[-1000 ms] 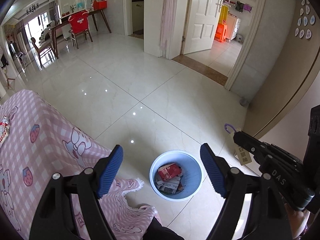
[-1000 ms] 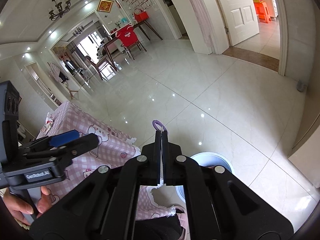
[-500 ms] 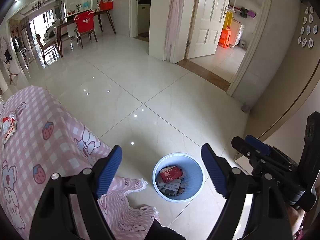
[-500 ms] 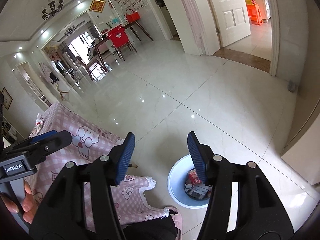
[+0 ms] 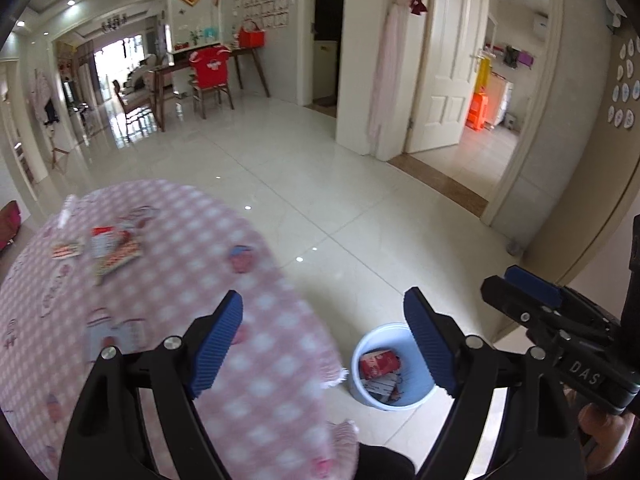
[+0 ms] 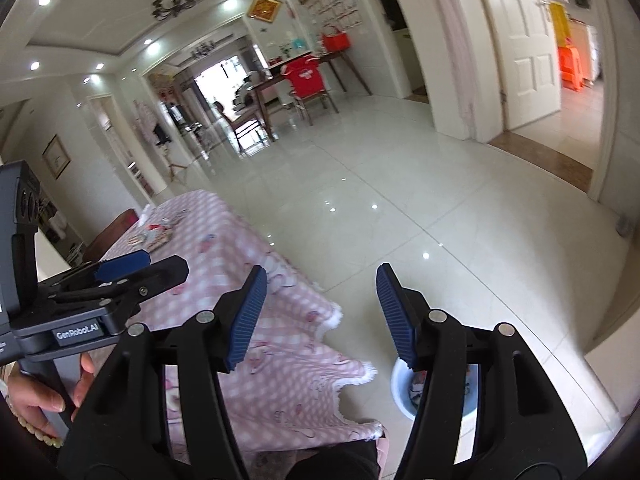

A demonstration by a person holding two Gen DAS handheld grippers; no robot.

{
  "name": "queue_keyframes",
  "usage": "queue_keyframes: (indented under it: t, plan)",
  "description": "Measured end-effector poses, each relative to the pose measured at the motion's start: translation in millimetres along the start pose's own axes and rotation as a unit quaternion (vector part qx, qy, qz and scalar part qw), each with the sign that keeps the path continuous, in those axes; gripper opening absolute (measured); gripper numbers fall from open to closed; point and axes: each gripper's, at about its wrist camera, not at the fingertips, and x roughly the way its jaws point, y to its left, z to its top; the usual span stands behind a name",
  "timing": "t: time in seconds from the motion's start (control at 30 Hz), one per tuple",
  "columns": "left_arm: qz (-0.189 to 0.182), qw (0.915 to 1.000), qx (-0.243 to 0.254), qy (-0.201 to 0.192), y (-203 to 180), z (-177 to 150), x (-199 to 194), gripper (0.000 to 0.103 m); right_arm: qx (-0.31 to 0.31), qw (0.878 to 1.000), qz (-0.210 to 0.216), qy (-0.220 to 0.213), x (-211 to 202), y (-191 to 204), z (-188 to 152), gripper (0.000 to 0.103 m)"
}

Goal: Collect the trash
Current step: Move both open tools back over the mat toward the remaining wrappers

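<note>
A light blue trash bin [image 5: 390, 366] stands on the floor by the table corner, with red and white wrappers inside; it also shows in the right wrist view [image 6: 400, 380]. Several red and white wrappers [image 5: 108, 248] lie on the far part of the pink checked tablecloth [image 5: 180, 280], and a blurred one [image 5: 120, 334] lies nearer. They show small in the right wrist view [image 6: 156, 238]. My left gripper [image 5: 324, 344] is open and empty above the table edge. My right gripper [image 6: 320, 312] is open and empty, to the right of the left one [image 5: 552, 320].
The table's fringed cloth edge [image 6: 352, 368] hangs beside the bin. Glossy tiled floor [image 5: 340, 208] stretches ahead. A dining table with a red-covered chair [image 5: 210, 76] stands far back. An open white door [image 5: 444, 80] and doorway are at the right.
My right gripper opened and let go of a small tagged item, which is no longer in view. Both grippers have lifted and swung left toward the table, so the wrappers there show.
</note>
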Motion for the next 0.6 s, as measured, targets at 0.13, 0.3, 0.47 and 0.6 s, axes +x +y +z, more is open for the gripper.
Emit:
queue_keyframes:
  t: [0.13,0.3,0.47,0.6]
  plan:
    - [0.044,0.999,-0.014,-0.004,49,-4,-12,0.081,-0.036,0.999,0.029,0.013,16,44,5,0.058]
    - [0.069,0.9974,-0.019,0.009,104,-3,-8,0.081,-0.071,0.996,0.052,0.032,44,90,10,0.058]
    - [0.092,0.9948,0.038,0.023,128,-1,8,0.081,-0.092,0.992,0.066,0.05,82,126,17,0.059]
    - [0.101,0.9918,0.07,0.033,144,7,33,0.081,-0.104,0.99,0.071,0.064,113,148,27,0.061]
